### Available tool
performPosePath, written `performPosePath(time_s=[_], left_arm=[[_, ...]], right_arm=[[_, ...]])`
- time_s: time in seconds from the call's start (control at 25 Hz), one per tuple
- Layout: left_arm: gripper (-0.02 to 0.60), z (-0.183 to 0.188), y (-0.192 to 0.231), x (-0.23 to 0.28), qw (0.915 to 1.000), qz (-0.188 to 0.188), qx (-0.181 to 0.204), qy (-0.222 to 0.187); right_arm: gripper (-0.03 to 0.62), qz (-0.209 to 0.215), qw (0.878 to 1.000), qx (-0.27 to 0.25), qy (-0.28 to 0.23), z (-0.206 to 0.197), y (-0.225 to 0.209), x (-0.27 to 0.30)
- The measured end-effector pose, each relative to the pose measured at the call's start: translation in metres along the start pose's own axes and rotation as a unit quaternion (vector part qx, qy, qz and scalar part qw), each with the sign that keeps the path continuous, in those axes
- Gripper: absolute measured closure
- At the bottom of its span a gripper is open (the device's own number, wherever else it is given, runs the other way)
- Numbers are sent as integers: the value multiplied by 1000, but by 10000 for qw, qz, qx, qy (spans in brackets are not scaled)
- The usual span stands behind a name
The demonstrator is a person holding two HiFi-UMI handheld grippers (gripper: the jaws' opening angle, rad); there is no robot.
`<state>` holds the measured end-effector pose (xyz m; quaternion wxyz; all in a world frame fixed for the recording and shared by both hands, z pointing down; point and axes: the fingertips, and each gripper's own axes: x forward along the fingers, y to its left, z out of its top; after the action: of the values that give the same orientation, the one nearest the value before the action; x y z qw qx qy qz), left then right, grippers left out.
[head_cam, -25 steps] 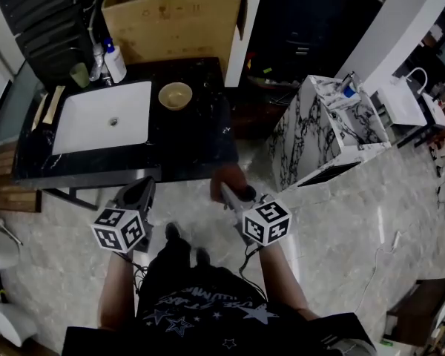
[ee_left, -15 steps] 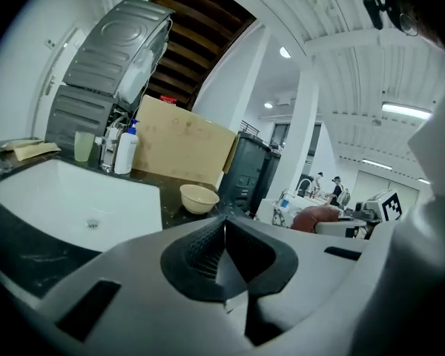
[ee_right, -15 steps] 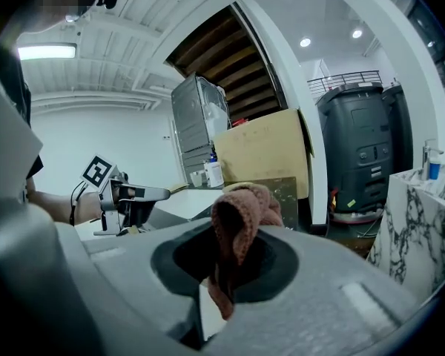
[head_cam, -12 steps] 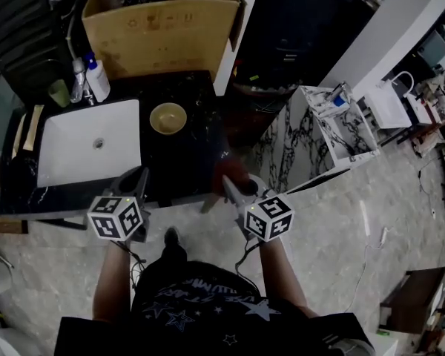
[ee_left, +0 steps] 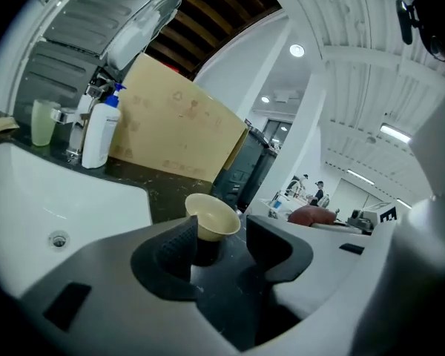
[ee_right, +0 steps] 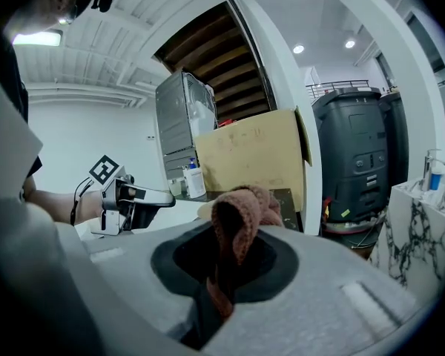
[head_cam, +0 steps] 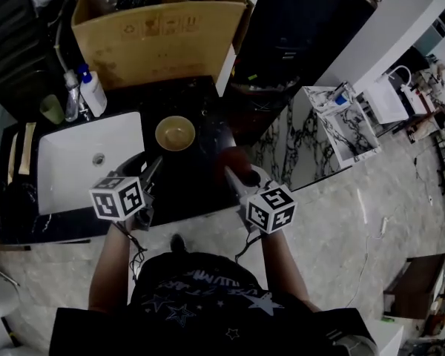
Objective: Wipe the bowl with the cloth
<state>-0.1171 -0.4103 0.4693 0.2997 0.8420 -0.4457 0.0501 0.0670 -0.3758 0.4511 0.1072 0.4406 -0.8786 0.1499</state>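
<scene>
Both outstretched: left tool opening empty, right tool gripping cloth.

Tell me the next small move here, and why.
Probably ease the left gripper forward until its jaws straddle the rim of the bowl. Its jaws have just been opening and hold nothing; the bowl stands free on the dark counter just ahead. The right gripper is shut on the cloth, so steadying the bowl likely comes first.
</scene>
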Motion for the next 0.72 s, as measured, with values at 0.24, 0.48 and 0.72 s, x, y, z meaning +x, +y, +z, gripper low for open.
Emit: performPosePath(time_s=[0.24,0.48,0.72], left_arm=[[399,9,18,30,9988,-187,-250,376],[399,10,32,54,9958,-180,-650,621],[399,9,45,73,9942,134,-794,713]], right_arm=[[546,-354,9993,112,-80,4,-13,13],[546,-374,9992,122,-65,10,-29,20],[546,-169,9998,108,-32,18,-51,33]])
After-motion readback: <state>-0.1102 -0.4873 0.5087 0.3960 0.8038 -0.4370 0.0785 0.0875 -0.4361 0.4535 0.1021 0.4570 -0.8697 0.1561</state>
